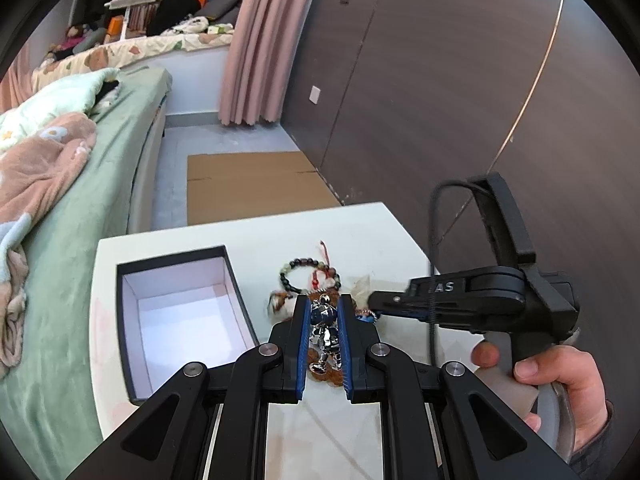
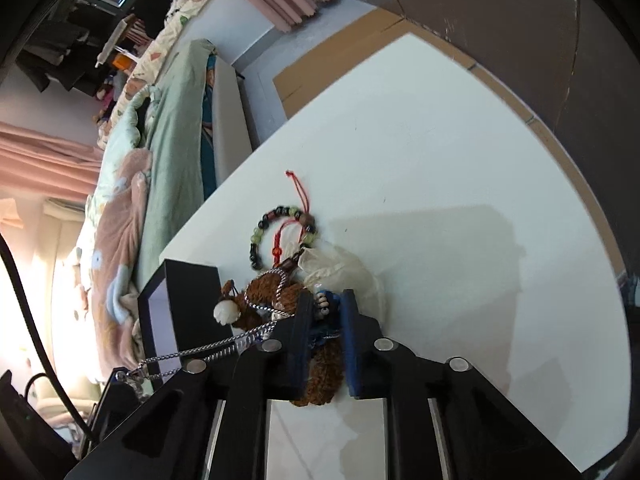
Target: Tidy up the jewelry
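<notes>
White table (image 1: 392, 232) carries everything, w/ a green-sheeted bed (image 1: 92, 184) alongside it and flat cardboard (image 1: 256, 184) on the floor beyond. Black box (image 1: 180, 320), white-lined and lidless, sits on the table's left part, nothing visible inside. Just right of the box is the jewelry heap: a brown plush charm (image 2: 276, 300) w/ a white-tipped bit, a crumpled clear plastic bag (image 2: 344, 268) touching it, and a beaded bracelet (image 2: 280, 236) of dark & pale-green beads w/ a red cord, lying flat at the far side of the heap, apart from the box. Right gripper (image 1: 374, 304) comes in sideways from the right, held by the person's right hand (image 1: 560, 376); in its own view its blue-padded fingers sit close around blue bits & brown plush, but whether they actually pinch anything: cannot tell. Left gripper (image 1: 325, 328) is clenched on a shiny silver figure pendant (image 1: 324, 324), blue pads pressing both sides, over the heap and right of the box. Silver chain (image 2: 208, 352) runs from the heap across the box corner toward the left gripper in the right-wrist view.
</notes>
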Demonstrator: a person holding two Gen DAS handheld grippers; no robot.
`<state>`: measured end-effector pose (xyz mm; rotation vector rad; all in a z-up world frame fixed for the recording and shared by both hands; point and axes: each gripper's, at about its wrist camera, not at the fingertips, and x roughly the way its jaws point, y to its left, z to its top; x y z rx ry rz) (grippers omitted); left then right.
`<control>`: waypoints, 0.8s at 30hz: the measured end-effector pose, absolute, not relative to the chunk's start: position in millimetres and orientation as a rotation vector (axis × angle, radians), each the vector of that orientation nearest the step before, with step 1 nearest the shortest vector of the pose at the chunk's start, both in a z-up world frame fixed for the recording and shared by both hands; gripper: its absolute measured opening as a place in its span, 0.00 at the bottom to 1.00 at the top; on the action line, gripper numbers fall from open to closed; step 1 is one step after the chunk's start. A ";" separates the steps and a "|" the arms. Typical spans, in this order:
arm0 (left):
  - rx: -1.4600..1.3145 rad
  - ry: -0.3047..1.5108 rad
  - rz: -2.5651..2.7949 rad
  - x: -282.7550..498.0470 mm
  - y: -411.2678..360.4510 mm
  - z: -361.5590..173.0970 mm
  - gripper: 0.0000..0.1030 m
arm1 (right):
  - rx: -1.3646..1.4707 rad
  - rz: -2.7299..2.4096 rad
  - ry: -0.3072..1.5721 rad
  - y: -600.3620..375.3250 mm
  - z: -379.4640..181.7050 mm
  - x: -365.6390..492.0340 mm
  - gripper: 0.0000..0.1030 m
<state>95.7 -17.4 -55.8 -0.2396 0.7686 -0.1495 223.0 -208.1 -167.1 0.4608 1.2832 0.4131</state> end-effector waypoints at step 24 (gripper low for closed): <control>-0.222 0.542 -0.153 49.2 1.2 59.7 0.13 | 0.673 0.329 1.176 -261.7 -157.6 235.1 0.12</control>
